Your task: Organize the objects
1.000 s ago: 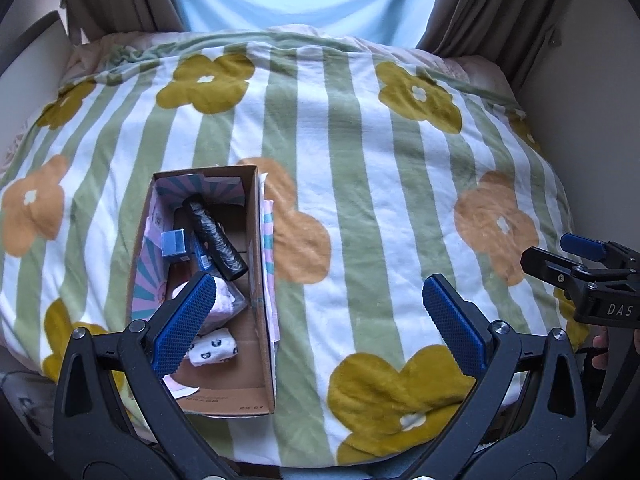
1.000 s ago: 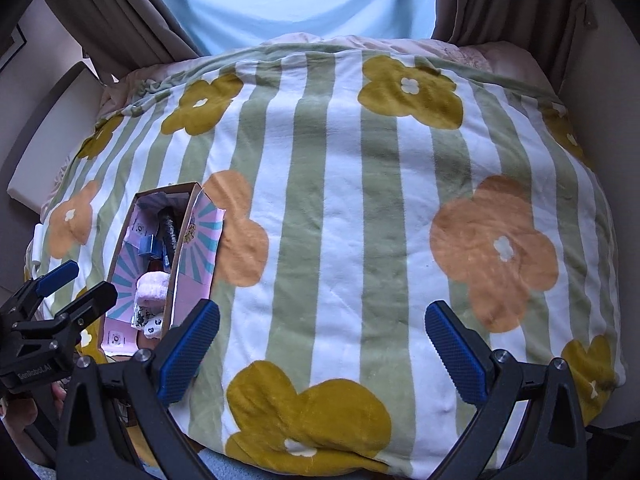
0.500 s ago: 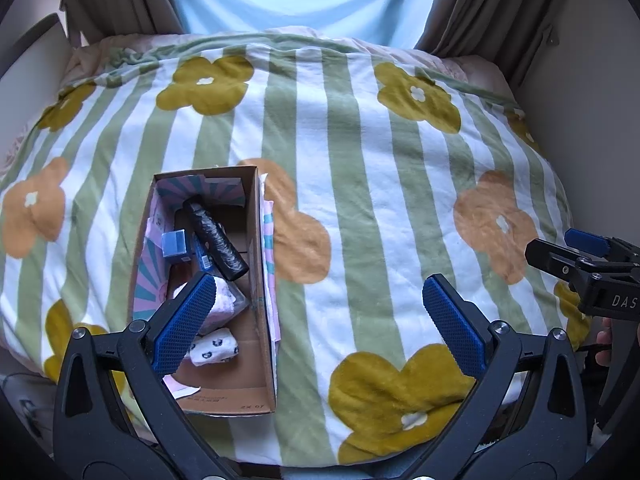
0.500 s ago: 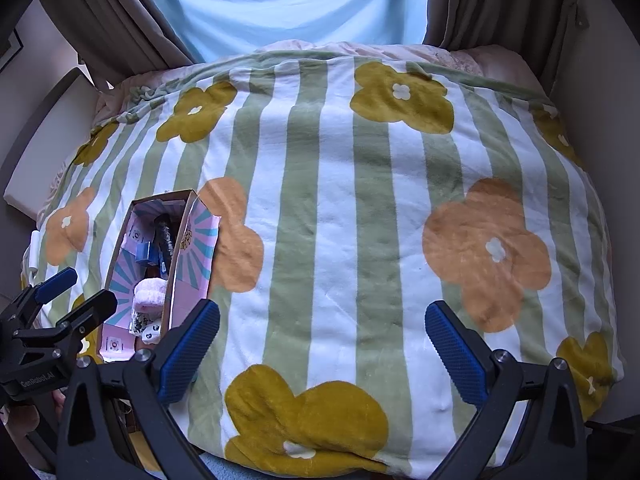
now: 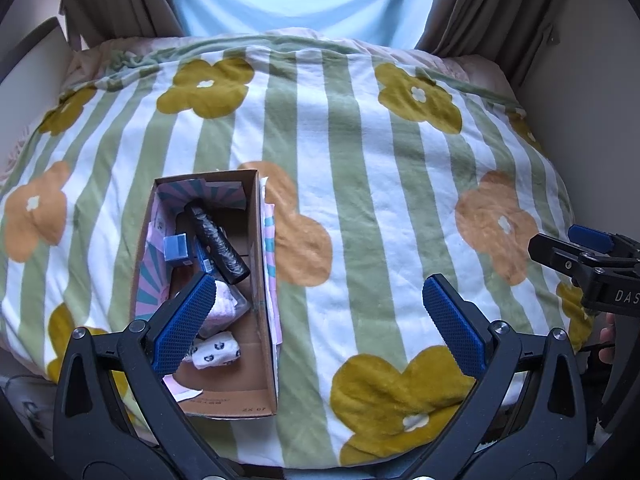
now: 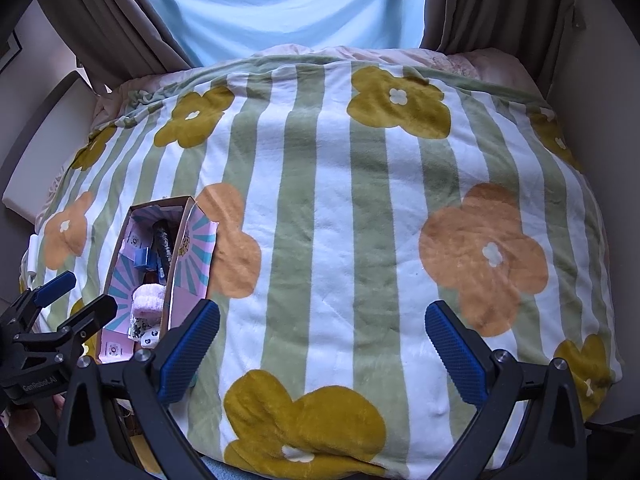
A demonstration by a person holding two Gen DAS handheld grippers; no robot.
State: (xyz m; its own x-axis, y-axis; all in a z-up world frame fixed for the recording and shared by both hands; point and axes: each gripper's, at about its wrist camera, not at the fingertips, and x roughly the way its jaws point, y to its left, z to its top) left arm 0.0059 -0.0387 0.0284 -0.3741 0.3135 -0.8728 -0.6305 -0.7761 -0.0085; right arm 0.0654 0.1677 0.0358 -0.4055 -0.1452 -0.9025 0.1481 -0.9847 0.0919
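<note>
Both jaws gape, empty: my left gripper (image 5: 320, 312) and right gripper (image 6: 322, 336) hover over the striped flowered blanket (image 5: 360, 184). An open cardboard box (image 5: 262, 264), long axis twelve-to-six, sits at nine o'clock, nearer my left. Inside: black ribbed cylinder (image 5: 216, 240), pink cloth (image 5: 224, 306), seemingly everything packed.

a striped flower-print blanket (image 5: 360, 200) covers the bed — brown curtains (image 6: 120, 32) flank a pale blue sheer (image 6: 288, 4).

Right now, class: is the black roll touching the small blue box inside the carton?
Cannot tell: in the left wrist view the black roll overlaps the small blue box; no gap shows.
</note>
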